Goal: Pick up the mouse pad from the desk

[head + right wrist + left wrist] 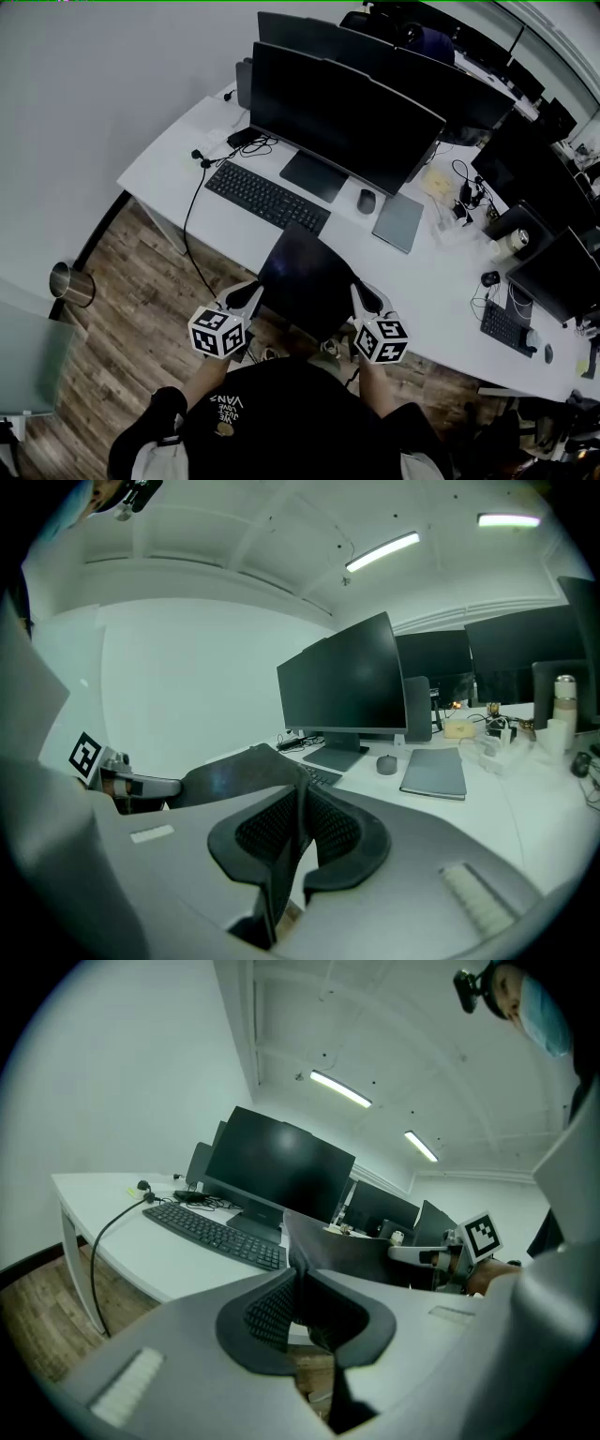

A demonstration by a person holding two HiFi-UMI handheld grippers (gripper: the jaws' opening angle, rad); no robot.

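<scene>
The left gripper (251, 294) and right gripper (362, 296) each pinch a near corner of the dark mouse pad (305, 272). It stretches between them, with the keyboard (267, 197) just beyond on the desk (167, 173).

A stretch of the desk (169, 167) lies hidden behind the mouse pad (305, 277).

One dark, flexible rectangular mouse pad (305, 277). Two grey handheld grippers with marker cubes: the left gripper (251, 294) and the right gripper (362, 294). Two black keyboards, one near (267, 197), one far right (506, 328). One grey oval mouse (366, 200), one flat grey notebook (398, 222), one shiny metal bin (70, 284). At least five black flat monitors (347, 122). Two ceiling strip lights (340, 1088).
</scene>
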